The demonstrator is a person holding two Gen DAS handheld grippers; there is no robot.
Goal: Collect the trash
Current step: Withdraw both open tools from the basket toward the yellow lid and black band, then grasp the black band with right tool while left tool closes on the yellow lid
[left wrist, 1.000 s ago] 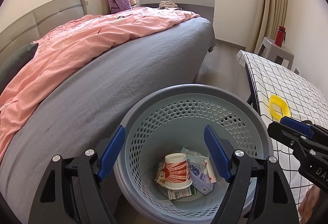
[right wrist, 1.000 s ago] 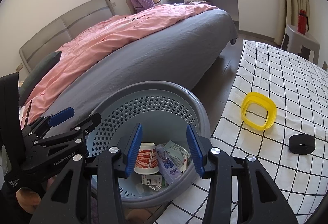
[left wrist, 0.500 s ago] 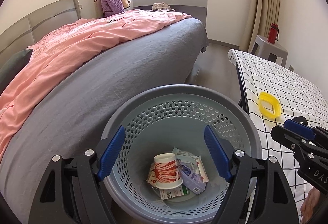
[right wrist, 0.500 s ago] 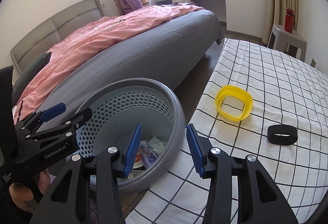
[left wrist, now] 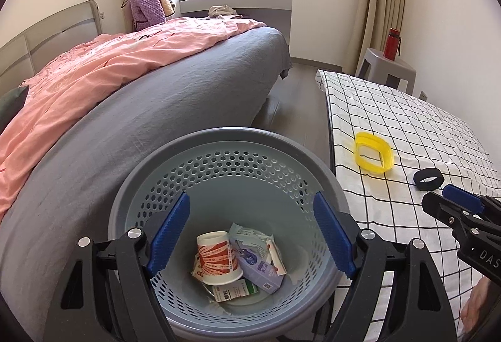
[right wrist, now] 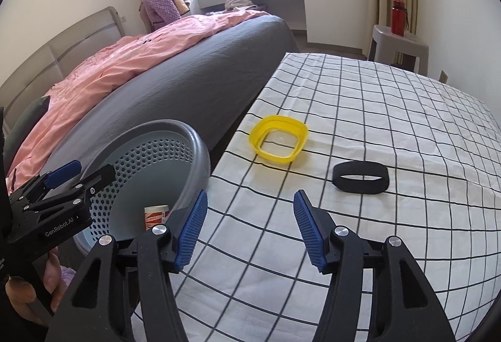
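Note:
A grey perforated trash basket (left wrist: 225, 138) stands between the bed and the table. It holds a red-and-white paper cup (left wrist: 217, 257), a purple box (left wrist: 256, 267) and wrappers. My left gripper (left wrist: 250, 232) is open and empty above the basket. My right gripper (right wrist: 249, 229) is open and empty over the checked table's near edge. A yellow plastic ring (right wrist: 278, 140) and a black band (right wrist: 360, 177) lie on the tablecloth ahead of it. The basket (right wrist: 194, 154) shows at the left of the right wrist view.
A bed with grey sheet (left wrist: 156, 110) and pink duvet (left wrist: 109, 66) fills the left. The table carries a checked cloth (right wrist: 391, 110). A grey stool (left wrist: 388, 66) with a red bottle (left wrist: 393, 43) stands by the far wall.
My right gripper has swung right, from over the basket to over the table. My left gripper has stayed over the basket, drawing back a little. Both stay open.

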